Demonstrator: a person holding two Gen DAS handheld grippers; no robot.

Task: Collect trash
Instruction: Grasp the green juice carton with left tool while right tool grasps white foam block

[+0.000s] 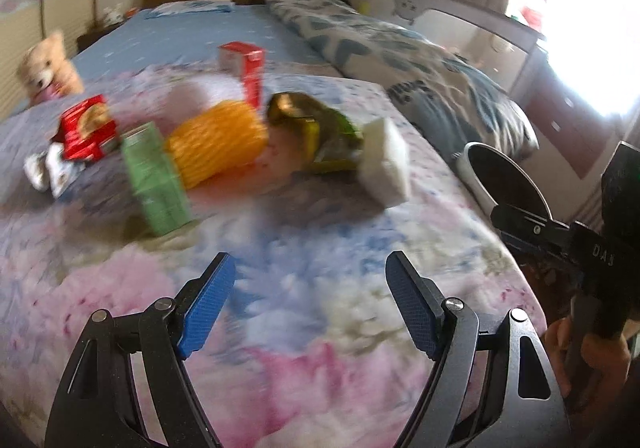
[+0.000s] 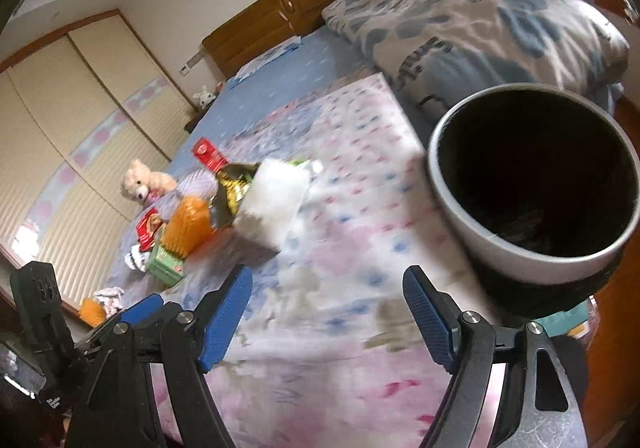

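While both point down over the floral bedspread (image 1: 280,248), left gripper (image 1: 308,304) and right gripper (image 2: 328,316) gape wide, empty; trash bin (image 2: 452,183) sits right.

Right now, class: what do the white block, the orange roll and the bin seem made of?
White block: probably foam, matte and grainy. Orange roll: looks like soft foam netting, with a mesh pattern. Bin: likely plastic, its smooth grey rim slightly glossy.
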